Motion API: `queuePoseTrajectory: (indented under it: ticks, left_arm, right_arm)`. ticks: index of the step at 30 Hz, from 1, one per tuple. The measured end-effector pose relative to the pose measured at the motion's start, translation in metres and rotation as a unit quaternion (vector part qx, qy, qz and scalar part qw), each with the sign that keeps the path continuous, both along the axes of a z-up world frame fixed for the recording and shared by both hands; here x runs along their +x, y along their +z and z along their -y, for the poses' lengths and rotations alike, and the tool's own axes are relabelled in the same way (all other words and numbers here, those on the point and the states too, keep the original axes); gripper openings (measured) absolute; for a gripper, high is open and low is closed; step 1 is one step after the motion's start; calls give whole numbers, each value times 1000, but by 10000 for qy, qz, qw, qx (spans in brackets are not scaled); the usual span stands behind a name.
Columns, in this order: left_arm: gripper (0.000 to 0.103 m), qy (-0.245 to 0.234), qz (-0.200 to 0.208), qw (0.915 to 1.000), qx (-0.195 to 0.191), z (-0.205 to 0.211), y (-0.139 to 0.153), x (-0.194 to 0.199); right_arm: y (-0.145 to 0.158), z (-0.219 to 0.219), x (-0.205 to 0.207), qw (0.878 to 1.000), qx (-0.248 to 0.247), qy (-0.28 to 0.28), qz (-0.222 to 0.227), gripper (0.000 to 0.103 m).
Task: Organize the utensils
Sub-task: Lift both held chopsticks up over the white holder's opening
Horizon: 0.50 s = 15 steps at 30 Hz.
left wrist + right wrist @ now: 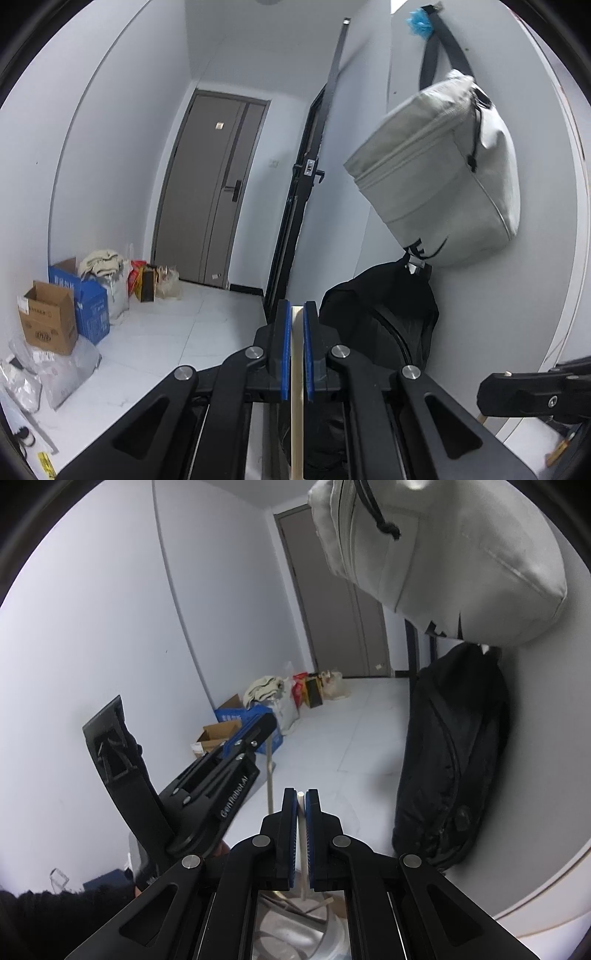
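Note:
My left gripper (297, 314) is shut on a pale wooden stick-like utensil (296, 398) that runs upright between its blue pads. It also shows in the right wrist view (264, 727), holding that wooden stick (269, 775). My right gripper (301, 795) is shut on a thin white stick-like utensil (302, 842) that hangs down into a round metal container (295, 934) below it. The right gripper shows at the lower right of the left wrist view (491, 395). Both are raised, facing down a hallway.
A grey bag (439, 173) hangs on the right wall above a black backpack (384, 317). Cardboard boxes (51, 321) and plastic bags line the left wall. A grey door (218, 192) closes the hallway's end. A black pole (303, 192) leans by it.

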State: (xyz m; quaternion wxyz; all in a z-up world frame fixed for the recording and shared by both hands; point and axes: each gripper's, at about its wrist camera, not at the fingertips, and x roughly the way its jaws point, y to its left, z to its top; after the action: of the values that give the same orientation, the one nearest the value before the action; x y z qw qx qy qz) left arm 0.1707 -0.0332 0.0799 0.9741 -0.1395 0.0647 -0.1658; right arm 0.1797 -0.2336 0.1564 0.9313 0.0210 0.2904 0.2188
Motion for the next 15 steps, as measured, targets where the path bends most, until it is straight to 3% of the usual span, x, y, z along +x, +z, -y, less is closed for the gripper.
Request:
queuePoseTrajectory:
  ticks: [15]
  left_arm:
    - [2,-145,0,9998,110,0,-7,-9]
  right_arm:
    - [-19,0,1,9998,-30,74,-160,4]
